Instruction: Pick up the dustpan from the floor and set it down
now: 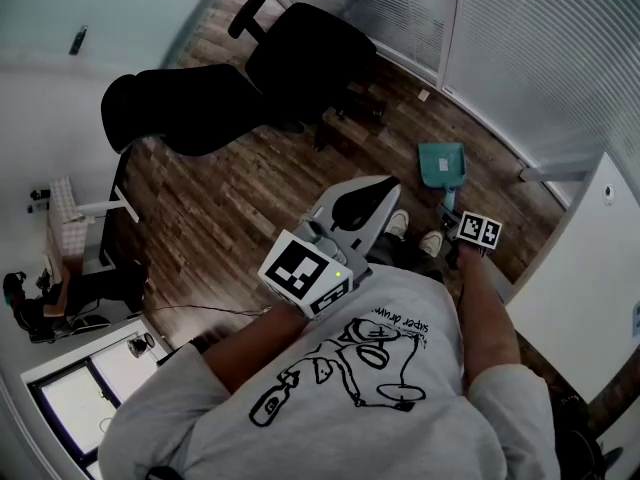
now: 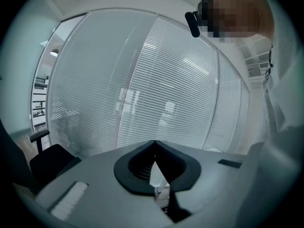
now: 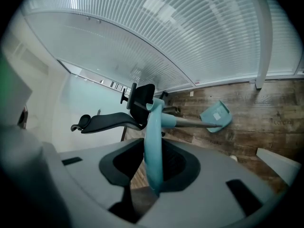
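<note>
Since the right tongs [image 3: 153, 148] clamp the dustpan [image 3: 216, 115] only by its handle [image 3: 153, 127], left tongs [image 2: 154, 144] together and empty, it might twist loose.

The person wears a light grey top [image 1: 420, 418] printed across the front with a black line drawing [image 1: 372, 366] and a short line of black lettering, and pale shoes [image 1: 398, 223]. The left gripper [image 2: 154, 145] has a smooth grey shell, a black lining round the jaw opening, and a cube [image 1: 305, 273] with black-and-white square markers and a small green light at its edge. The right gripper [image 3: 153, 144] has the same grey shell and black lining, with a smaller marker cube [image 1: 478, 231].
</note>
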`<state>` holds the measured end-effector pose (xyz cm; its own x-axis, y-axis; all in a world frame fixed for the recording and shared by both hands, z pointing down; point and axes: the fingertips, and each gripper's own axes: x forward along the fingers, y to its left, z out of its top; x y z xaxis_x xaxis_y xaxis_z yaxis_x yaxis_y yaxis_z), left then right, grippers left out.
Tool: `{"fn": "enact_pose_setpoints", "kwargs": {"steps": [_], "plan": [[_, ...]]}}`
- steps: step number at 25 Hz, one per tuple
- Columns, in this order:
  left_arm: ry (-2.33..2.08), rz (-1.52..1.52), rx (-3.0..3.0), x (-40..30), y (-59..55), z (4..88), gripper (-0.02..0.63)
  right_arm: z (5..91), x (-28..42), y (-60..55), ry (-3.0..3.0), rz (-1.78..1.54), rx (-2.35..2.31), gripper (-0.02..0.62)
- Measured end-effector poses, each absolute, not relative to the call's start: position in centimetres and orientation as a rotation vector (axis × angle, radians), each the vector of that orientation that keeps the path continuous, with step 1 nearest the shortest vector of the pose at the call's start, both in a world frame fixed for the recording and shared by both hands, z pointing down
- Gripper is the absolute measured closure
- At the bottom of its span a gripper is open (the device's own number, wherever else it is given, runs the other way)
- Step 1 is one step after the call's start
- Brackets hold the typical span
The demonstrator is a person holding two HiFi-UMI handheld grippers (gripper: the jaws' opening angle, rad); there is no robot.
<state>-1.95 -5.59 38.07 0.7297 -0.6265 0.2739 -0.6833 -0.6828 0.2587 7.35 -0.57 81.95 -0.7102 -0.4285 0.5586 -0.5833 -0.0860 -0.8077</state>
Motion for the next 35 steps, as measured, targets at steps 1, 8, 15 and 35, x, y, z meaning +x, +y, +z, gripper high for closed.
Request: {"fn": "enact_pose_setpoints", "kwargs": {"steps": [1, 8, 15, 35], "plan": [[-1.016, 0.229, 2.592, -1.9, -5.6, 38.0, 0.604, 82.0, 7.4, -0.5, -2.029, 1.928, 1.144, 0.523], [-1.014, 0.213, 2.594, -1.9, -5.8, 37.8, 0.604, 82.1, 7.6, 0.1, -1.994, 1.964, 1.155, 0.46], [-1.001, 0.201, 2.597, -1.5, -5.9, 37.8, 0.604, 82.5, 7.9, 0.6, -1.93, 1.987, 1.16, 0.403], [-0.975, 0.157, 2.606, -0.6, -6.6, 38.0, 0.604, 83.6, 9.7, 2.0, -1.751, 1.996, 1.194, 0.37]]}}
